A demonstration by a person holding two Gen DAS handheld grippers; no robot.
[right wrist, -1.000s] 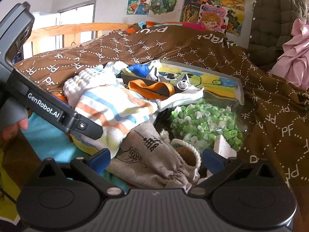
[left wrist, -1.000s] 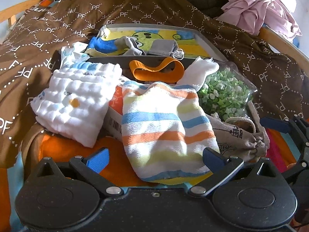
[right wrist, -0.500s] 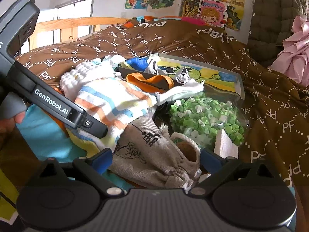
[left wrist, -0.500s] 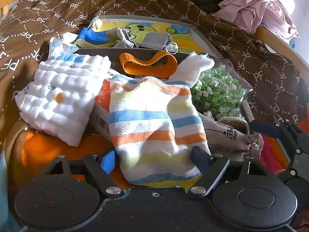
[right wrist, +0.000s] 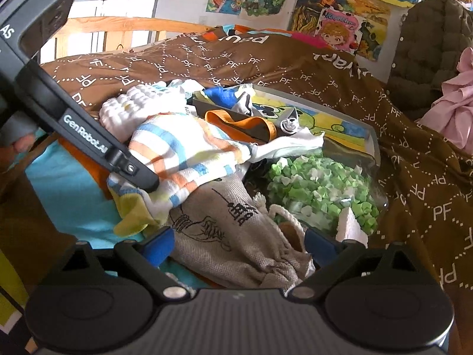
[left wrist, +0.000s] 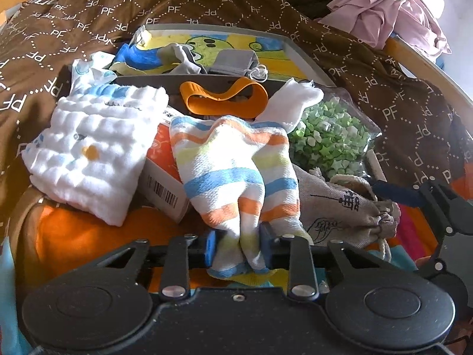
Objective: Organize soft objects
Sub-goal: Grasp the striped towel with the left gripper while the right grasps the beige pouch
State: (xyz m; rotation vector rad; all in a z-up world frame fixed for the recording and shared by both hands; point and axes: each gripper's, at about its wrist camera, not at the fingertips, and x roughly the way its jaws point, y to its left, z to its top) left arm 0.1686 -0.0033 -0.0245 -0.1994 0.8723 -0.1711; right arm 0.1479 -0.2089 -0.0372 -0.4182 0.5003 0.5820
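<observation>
My left gripper is shut on the near end of a striped towel, which bunches between its blue pads. The towel also shows in the right wrist view with the left gripper on it. My right gripper is open, its fingers either side of a beige drawstring bag; the bag also shows in the left wrist view. A white quilted cloth lies at left. An orange band and a white sock lie behind the towel.
A grey tray with a cartoon liner holds small cloths at the back. A bag of green paper stars lies right of the towel. A white and orange box sits under the cloths. A brown quilt covers the bed; pink clothes far right.
My left gripper moved forward and closed on the striped towel, bunching its near end. My right gripper edged closer around the drawstring bag and stayed open.
</observation>
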